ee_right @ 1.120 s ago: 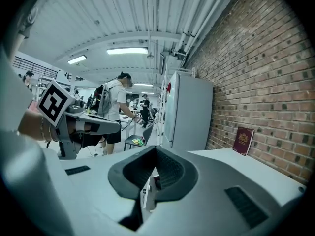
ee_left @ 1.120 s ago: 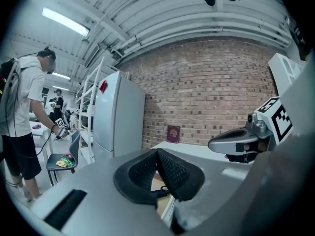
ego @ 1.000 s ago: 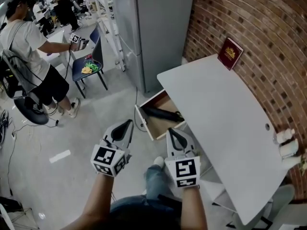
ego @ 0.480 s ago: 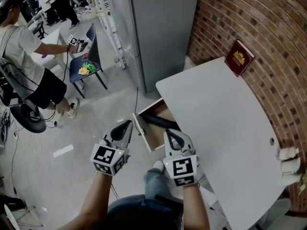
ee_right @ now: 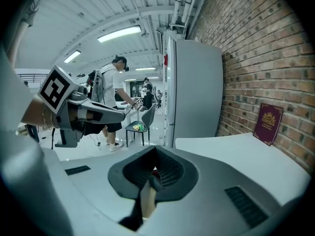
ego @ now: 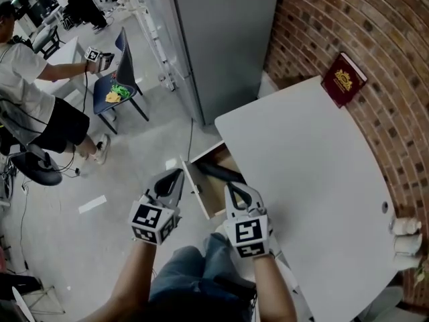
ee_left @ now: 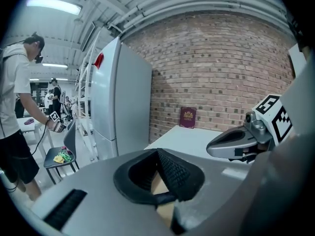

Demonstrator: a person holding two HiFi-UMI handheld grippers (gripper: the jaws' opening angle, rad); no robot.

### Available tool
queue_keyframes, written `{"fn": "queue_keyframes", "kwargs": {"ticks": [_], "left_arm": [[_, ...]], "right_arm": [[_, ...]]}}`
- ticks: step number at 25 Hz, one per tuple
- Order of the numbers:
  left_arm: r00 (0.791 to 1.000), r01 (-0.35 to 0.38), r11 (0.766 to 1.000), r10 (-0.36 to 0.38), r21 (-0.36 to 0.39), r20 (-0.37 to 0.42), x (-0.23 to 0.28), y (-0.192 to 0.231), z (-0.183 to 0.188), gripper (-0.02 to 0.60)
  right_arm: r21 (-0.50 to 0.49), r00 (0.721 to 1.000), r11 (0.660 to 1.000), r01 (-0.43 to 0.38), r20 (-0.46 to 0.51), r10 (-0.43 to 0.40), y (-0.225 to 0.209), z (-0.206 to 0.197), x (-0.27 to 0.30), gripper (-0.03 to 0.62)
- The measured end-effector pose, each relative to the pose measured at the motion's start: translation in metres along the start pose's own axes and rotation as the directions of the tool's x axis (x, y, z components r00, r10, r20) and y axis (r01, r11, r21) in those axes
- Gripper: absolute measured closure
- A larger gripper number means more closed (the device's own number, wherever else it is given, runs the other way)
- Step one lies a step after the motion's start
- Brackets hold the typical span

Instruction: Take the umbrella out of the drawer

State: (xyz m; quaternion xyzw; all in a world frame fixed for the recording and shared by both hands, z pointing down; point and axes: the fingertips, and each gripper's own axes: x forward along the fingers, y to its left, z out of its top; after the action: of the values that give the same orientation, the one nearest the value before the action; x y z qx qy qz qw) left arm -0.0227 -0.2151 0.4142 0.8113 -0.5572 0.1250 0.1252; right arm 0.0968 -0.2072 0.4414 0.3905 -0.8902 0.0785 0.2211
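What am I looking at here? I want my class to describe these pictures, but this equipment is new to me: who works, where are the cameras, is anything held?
No robot: a person holds a two-jaw tool in each hand. The wide picture comes from a camera on the person's head, looking steeply down; the left tool and right tool show below. The other two come from cameras riding on each tool, looking along its jaws. Both pairs of jaws are together and hold nothing. In front stands a white table with a red book leaning on the brick wall. Under its edge a drawer is open, with a black umbrella inside.
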Motion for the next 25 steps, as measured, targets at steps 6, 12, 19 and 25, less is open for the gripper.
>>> {"fn": "queue_keyframes", "kwargs": {"ticks": [6, 12, 19, 25], "left_arm": [[1.0, -0.003, 1.0, 0.002, -0.018, -0.031, 0.014, 0.01, -0.024, 0.583], [0.998, 0.026, 0.999, -0.027, -0.027, -0.061, 0.03, 0.023, -0.052, 0.583], [0.991, 0.06, 0.997, -0.064, -0.039, -0.118, 0.05, 0.045, -0.088, 0.583], [0.99, 0.069, 0.995, -0.077, -0.073, -0.115, 0.062, 0.061, -0.115, 0.583]], "right_arm": [[-0.004, 0.999, 1.0, 0.017, -0.037, -0.017, -0.004, -0.016, 0.024, 0.602], [0.003, 0.995, 0.999, 0.034, -0.099, -0.033, 0.004, -0.042, 0.05, 0.602], [0.031, 0.985, 0.997, 0.065, -0.16, -0.059, 0.009, -0.074, 0.082, 0.602], [0.014, 0.971, 0.995, 0.101, -0.218, -0.096, 0.008, -0.108, 0.104, 0.602]]}}
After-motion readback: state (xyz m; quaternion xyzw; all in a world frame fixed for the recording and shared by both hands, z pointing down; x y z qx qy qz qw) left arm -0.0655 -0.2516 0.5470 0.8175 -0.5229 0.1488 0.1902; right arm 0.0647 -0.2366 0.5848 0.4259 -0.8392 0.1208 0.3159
